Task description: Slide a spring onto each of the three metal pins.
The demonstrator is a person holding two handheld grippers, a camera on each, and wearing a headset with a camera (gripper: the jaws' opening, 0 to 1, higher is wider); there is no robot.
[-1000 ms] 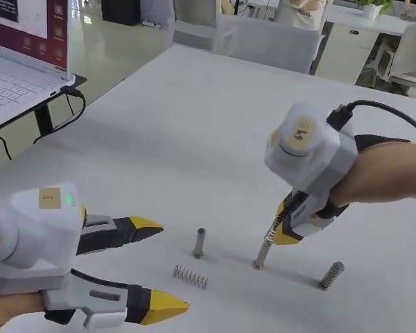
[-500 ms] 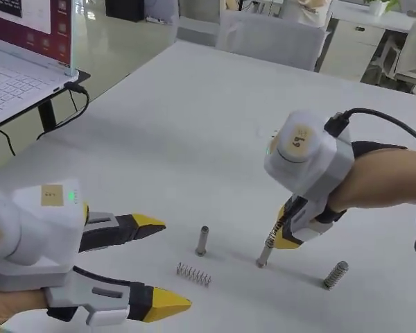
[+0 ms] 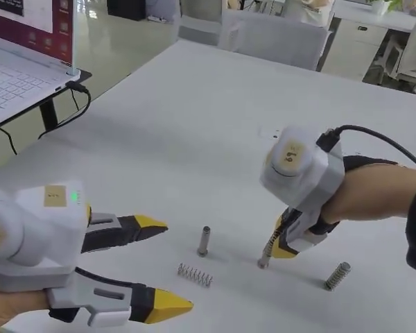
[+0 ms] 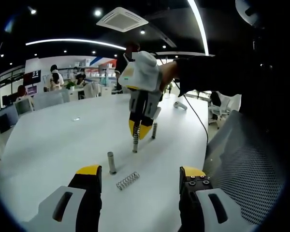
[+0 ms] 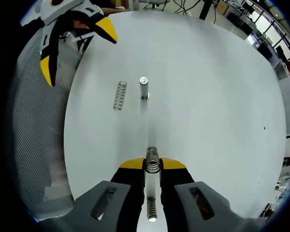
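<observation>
Right gripper [image 3: 284, 250] has its jaws pinched on a spring [image 3: 271, 243], held tilted between the yellow tips. The spring's lower end sits right at the top of the middle pin [image 3: 263, 262], which stands on the white table [image 3: 194, 125]. We can't tell if the coils are already over the pin's tip. In the right gripper view the spring runs straight down the narrow gap between the jaws.

Left gripper [image 3: 172, 263] is low at the near left, jaws spread wide and holding nothing, well apart from the right one.

A bare pin [image 3: 204, 241] stands upright left of the middle pin. A loose spring [image 3: 195, 275] lies flat on the table just in front of it, between the bare pin and the left gripper's tips, touching neither.

To the right, the third pin [image 3: 337, 275] already wears a spring and leans, just beside the right gripper. A laptop [image 3: 14, 83] sits far left.
</observation>
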